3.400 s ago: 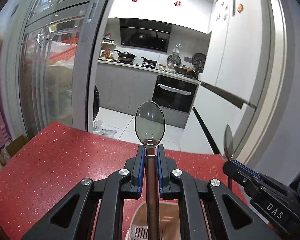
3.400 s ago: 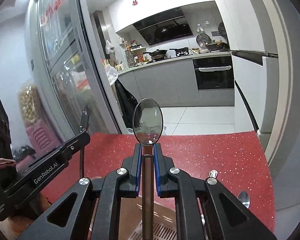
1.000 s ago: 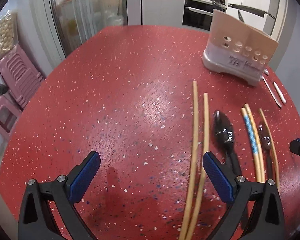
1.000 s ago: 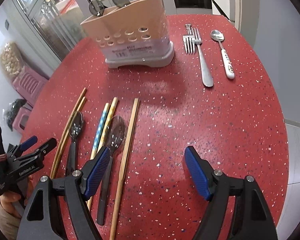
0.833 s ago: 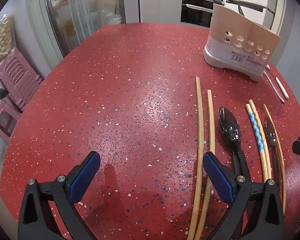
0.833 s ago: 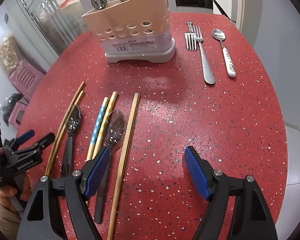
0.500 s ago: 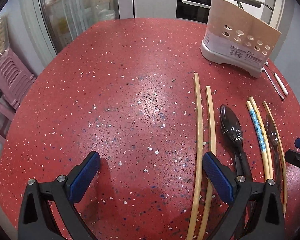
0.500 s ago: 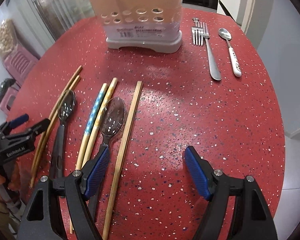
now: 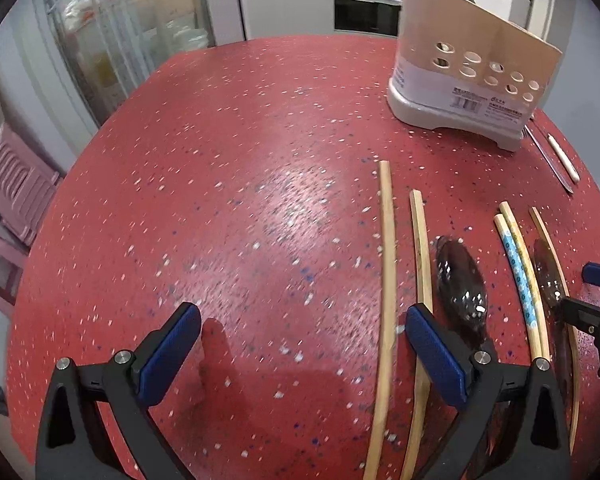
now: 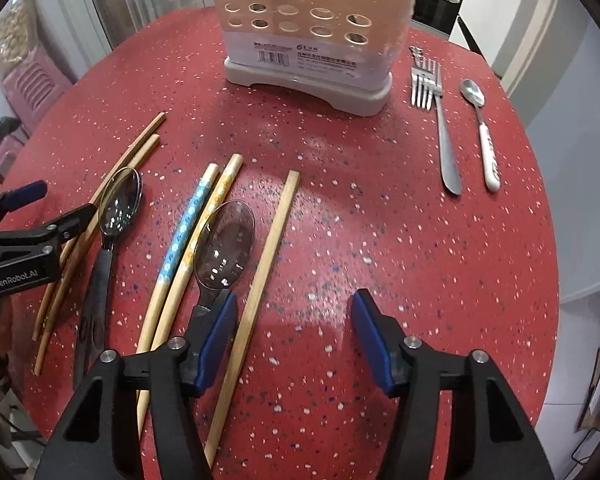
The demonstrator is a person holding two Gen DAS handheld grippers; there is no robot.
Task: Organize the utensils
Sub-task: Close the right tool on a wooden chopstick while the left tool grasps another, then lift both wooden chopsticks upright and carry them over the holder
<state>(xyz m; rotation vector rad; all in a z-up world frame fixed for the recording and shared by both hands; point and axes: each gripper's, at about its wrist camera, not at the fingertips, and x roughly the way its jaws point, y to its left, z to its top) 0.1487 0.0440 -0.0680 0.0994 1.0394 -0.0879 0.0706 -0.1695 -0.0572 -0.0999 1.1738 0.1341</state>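
Both hand-held grippers, left (image 9: 300,344) and right (image 10: 294,336), hover spread wide and empty over the red speckled worktop (image 10: 380,240), probably lining up on the dark-handled clear spoons (image 10: 224,244).

table (image 9: 260,160): red speckled | pink stool (image 9: 16,184): left, floor | oven (image 9: 366,8): background

Table (image 10: 440,264) showing glossy red speckled stone-like top, light glaring ahead of right tongs (image 10: 294,338). Chopsticks (image 10: 266,248) looking like matt pale wood; pair (image 10: 190,224) left of them carrying printed blue and yellow pattern. Spoon (image 10: 224,242) gleaming smoky translucent plastic. Fork (image 10: 440,120) far ahead-right shining polished metal. Holder (image 10: 312,28) appearing smooth matt beige plastic, paper label stuck on.
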